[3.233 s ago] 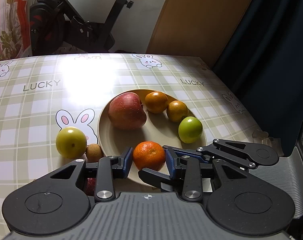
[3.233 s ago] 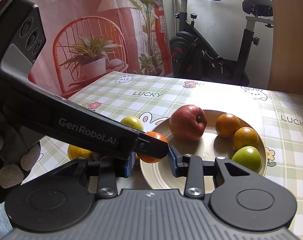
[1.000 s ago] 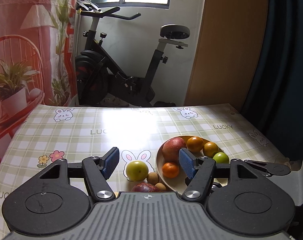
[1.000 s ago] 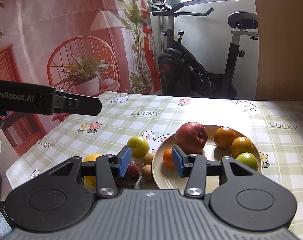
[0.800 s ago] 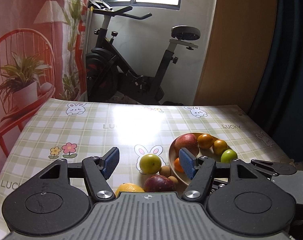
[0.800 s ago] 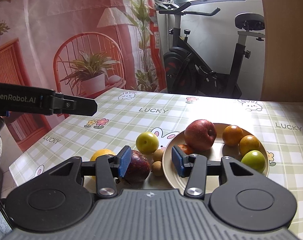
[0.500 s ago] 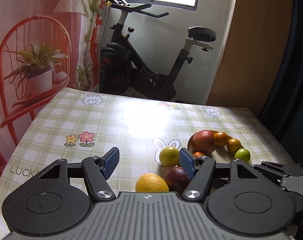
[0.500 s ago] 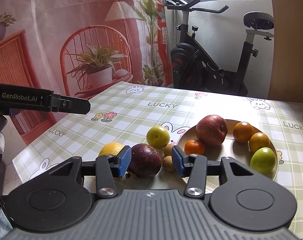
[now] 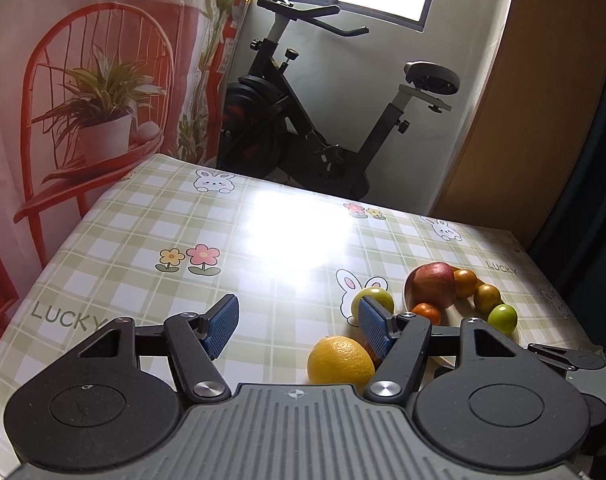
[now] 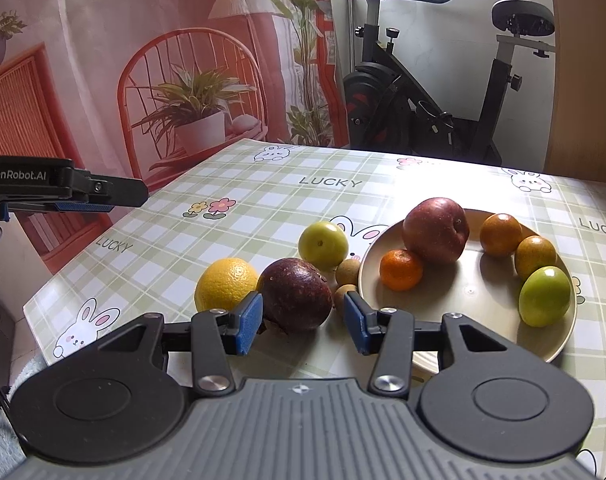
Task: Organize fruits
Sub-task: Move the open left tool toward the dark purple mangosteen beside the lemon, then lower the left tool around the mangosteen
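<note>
Fruit lies around one landmark, the tan plate (image 10: 469, 322) on the checked tablecloth (image 10: 263, 196): on it sit a red apple (image 10: 435, 236), a small mandarin (image 10: 401, 270) touching the apple's near side, two oranges (image 10: 501, 234) along the far rim and a green fruit (image 10: 545, 296) at the right rim. Off the plate to its left rest a yellow-green fruit (image 10: 323, 245), two small brown fruits (image 10: 348, 271) right against the rim, a dark purple fruit (image 10: 295, 294) and, furthest from the plate, a yellow citrus (image 10: 225, 283). The right gripper (image 10: 301, 322) stands with jaws spread wide and empty just short of the purple fruit, its right finger covering part of the nearer brown fruit and the plate's near rim. The left gripper (image 9: 295, 330), likewise spread and holding nothing, hovers left of the plate; its right finger hides most of the purple fruit and the brown ones. Beyond the plate an exercise bike (image 10: 443, 92) stands before a printed red backdrop (image 10: 163, 60). "LUCKY" repeats on the cloth, and "GenRobot.AI" is printed on the left gripper's side.
</note>
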A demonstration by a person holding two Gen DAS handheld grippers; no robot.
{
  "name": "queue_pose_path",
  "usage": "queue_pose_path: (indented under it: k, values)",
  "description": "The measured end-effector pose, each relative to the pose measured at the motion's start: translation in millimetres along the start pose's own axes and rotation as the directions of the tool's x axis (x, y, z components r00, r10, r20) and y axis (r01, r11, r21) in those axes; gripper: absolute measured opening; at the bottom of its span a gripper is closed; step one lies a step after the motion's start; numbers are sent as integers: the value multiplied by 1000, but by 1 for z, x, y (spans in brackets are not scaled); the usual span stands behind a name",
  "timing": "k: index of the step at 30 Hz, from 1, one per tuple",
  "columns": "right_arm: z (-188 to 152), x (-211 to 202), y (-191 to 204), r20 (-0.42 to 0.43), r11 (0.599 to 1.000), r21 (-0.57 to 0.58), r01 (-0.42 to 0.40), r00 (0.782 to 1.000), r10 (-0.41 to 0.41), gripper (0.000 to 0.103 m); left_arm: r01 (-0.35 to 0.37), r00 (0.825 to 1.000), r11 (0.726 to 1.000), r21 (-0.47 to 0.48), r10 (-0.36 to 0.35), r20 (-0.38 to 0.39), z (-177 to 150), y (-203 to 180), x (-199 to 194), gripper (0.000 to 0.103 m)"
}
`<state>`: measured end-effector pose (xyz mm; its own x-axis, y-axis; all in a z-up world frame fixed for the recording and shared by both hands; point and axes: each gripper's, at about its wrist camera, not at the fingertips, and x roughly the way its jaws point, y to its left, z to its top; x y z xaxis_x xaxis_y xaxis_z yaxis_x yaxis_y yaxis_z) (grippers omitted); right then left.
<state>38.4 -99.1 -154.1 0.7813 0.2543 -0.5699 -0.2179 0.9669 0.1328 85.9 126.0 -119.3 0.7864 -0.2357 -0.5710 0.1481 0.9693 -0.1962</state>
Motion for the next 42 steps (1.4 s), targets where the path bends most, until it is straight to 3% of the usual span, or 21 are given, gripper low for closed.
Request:
queue_pose_path:
  k: [8,12,20,30,36,42]
  values:
    - [-3,11,3,-31,1000,-14,-11,999,11,49,27,999,1000,-10,-27,-31,-6,4,11,68]
    - [0,17,1,-36,1000,-28,-7,999,6,56,52,997,999,-1,-52,-49,-7,1,19,68]
    - [6,42,14,-58,979,-205,-18,998,6,63,73,993,997,-1,-73,-88,-12,1,32,68]
    - [4,65,21,-103,954,-297,-31,995,0,64,81,990,997,-1,-81,-115,-16,-3,43,68]
    - [5,64,15,-105,965,-257,-51,994,25,61,84,988,996,2,-83,-127,-19,-5,47,68]
    - [4,51,-1,-131,992,-74,-106,987,96,61,84,988,996,-13,-85,-127,-18,-2,44,68]
